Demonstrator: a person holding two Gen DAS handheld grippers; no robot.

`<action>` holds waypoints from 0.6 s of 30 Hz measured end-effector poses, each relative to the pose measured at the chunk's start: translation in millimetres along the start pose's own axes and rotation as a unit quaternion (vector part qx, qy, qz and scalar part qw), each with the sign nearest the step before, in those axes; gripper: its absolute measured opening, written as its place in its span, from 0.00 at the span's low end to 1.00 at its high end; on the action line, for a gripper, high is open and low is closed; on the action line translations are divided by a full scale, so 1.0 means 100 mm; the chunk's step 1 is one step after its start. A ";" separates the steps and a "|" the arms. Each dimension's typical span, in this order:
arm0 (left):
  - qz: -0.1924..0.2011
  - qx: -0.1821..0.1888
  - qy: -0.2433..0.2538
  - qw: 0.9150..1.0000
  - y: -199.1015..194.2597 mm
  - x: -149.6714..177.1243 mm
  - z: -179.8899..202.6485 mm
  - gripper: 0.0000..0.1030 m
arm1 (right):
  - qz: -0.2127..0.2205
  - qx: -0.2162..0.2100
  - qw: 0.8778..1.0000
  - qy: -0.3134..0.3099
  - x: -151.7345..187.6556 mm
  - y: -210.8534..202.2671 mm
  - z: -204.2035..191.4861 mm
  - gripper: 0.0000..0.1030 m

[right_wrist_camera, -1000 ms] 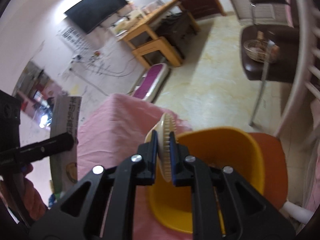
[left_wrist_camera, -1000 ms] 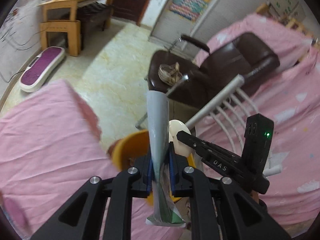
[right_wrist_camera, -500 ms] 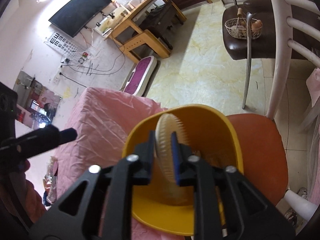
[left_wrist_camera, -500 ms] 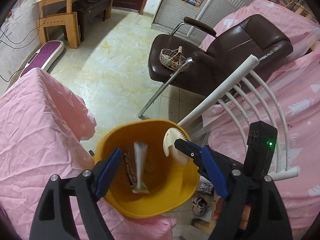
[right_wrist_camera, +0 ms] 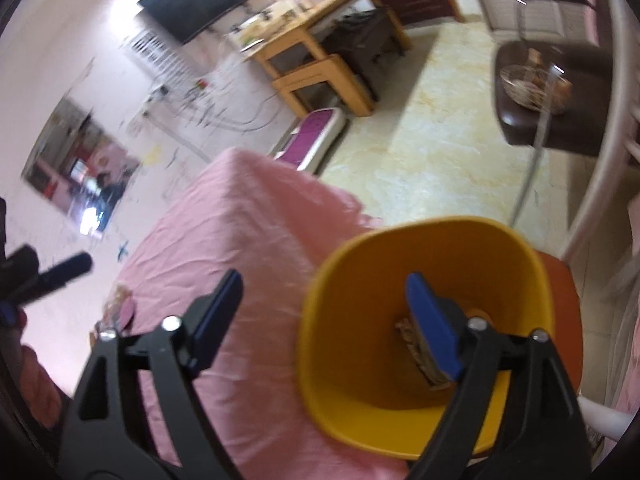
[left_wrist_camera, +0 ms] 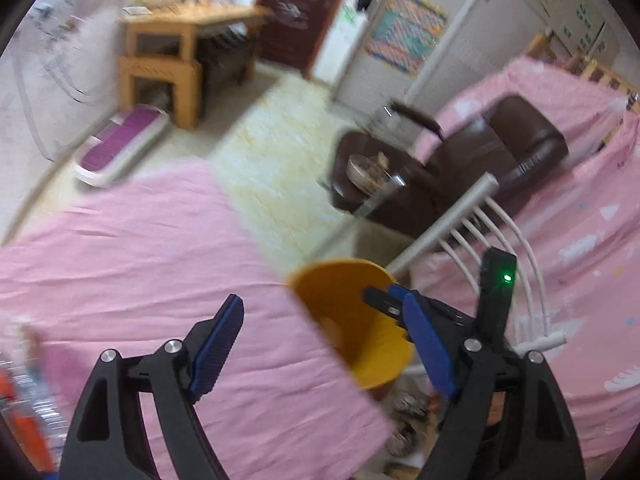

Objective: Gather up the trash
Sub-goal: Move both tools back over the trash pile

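Note:
A yellow bin (right_wrist_camera: pixel 432 344) stands on an orange chair seat (right_wrist_camera: pixel 560 312) beside the pink-covered table (right_wrist_camera: pixel 240 264). Brown trash (right_wrist_camera: pixel 416 344) lies at its bottom. My right gripper (right_wrist_camera: pixel 320 320) is open and empty, its right finger over the bin's mouth. In the left wrist view the bin (left_wrist_camera: pixel 352 320) sits at the table's edge (left_wrist_camera: pixel 160 264). My left gripper (left_wrist_camera: pixel 324 344) is open and empty above the table, left of the bin. The right gripper's tip (left_wrist_camera: pixel 384 300) reaches over the bin there.
A brown leather armchair (left_wrist_camera: pixel 480 172) with a wire basket (left_wrist_camera: pixel 368 168) stands beyond the bin. A white chair back (left_wrist_camera: pixel 488 232) rises behind the bin. A wooden desk (left_wrist_camera: pixel 180 48) and a purple scale (left_wrist_camera: pixel 120 144) stand at the far wall. A plastic bottle (left_wrist_camera: pixel 28 392) lies at the left.
The left gripper let the grey wrapper fall into the bin and pulled back left. The right gripper opened and let go of the round cream piece over the bin.

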State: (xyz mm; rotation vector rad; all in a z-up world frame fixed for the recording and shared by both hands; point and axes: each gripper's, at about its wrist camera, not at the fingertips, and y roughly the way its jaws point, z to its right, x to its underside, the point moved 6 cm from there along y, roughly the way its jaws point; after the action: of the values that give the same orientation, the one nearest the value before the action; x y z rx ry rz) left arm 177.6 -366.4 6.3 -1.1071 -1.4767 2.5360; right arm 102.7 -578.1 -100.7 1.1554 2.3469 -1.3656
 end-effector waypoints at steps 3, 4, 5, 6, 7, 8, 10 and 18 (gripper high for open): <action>0.035 -0.060 -0.011 0.998 -0.48 0.05 -0.54 0.79 | -0.006 -0.024 0.999 -0.043 0.01 0.04 -0.47 0.86; 0.045 -0.080 -0.022 0.995 -0.66 0.09 -0.78 0.79 | -0.008 -0.033 0.998 -0.056 0.01 0.05 -0.61 0.89; 0.052 -0.096 -0.033 0.993 -0.79 0.12 -0.96 0.79 | -0.009 -0.043 0.997 -0.070 0.03 0.06 -0.78 0.90; 0.059 -0.115 -0.047 0.990 -0.95 0.17 -1.18 0.80 | -0.012 -0.058 0.994 -0.090 0.05 0.09 -1.00 0.90; 0.064 -0.129 -0.060 0.988 -1.07 0.21 -1.33 0.80 | -0.016 -0.069 0.992 -0.103 0.08 0.10 -1.15 0.90; 0.071 -0.147 -0.078 0.983 -1.22 0.26 -1.57 0.80 | -0.021 -0.082 0.989 -0.118 0.11 0.13 -1.33 0.90; 0.079 -0.173 -0.119 0.975 -1.44 0.37 -2.01 0.80 | -0.032 -0.105 0.982 -0.153 0.19 0.21 -1.69 0.90; 0.013 -0.197 -0.253 0.947 -1.35 0.84 -3.20 0.80 | -0.079 -0.139 0.927 -0.340 0.72 0.67 -3.06 0.90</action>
State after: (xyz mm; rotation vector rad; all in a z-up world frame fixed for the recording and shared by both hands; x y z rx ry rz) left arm 253.7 -20.2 -37.2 -0.4932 -2.1702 2.7501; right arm 165.0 -275.5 -10.8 0.3292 2.0381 -1.1690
